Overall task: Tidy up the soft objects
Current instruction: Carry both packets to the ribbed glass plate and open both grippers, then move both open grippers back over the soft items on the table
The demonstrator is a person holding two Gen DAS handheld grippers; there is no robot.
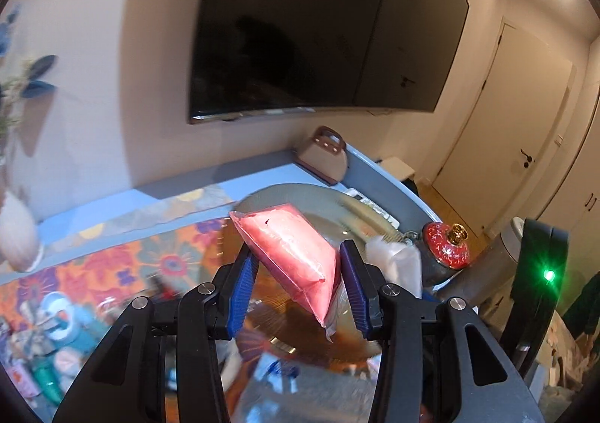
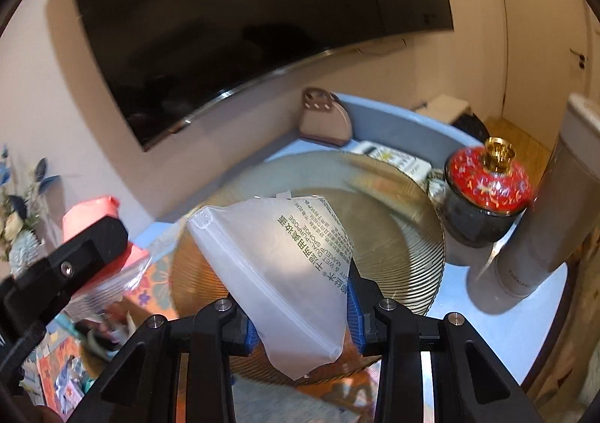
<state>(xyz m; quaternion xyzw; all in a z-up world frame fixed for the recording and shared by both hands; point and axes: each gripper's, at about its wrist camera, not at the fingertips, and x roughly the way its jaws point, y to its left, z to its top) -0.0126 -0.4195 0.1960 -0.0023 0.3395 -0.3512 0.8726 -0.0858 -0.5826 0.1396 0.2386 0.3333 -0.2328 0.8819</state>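
- Progress, as I judge it: midway. Two soft packs are lifted and in the air, neither set down yet; no pack lies on the plate below them.
- The left gripper has its fingers closed part-way on the pink pack, the blue pads pressing its two sides; the pack stands tilted above the plate.
- The right gripper has its fingers closed part-way on the white pouch, a zip bag printed "makeup sponge", held over the near half of the plate.
- The two packs hang near each other, the pink one to the left of the white one.
- What is left: choosing where each goes and putting both down. Where that is I cannot tell; the plate is a likely spot.
- Count: two grippers, two soft packs (one pink, one white), one ribbed plate, one red-lidded jar, one tall grey cylinder, one small brown bag by the wall.
- Small items lie on the flowered cloth at the left of the tabletop; too blurred to count.
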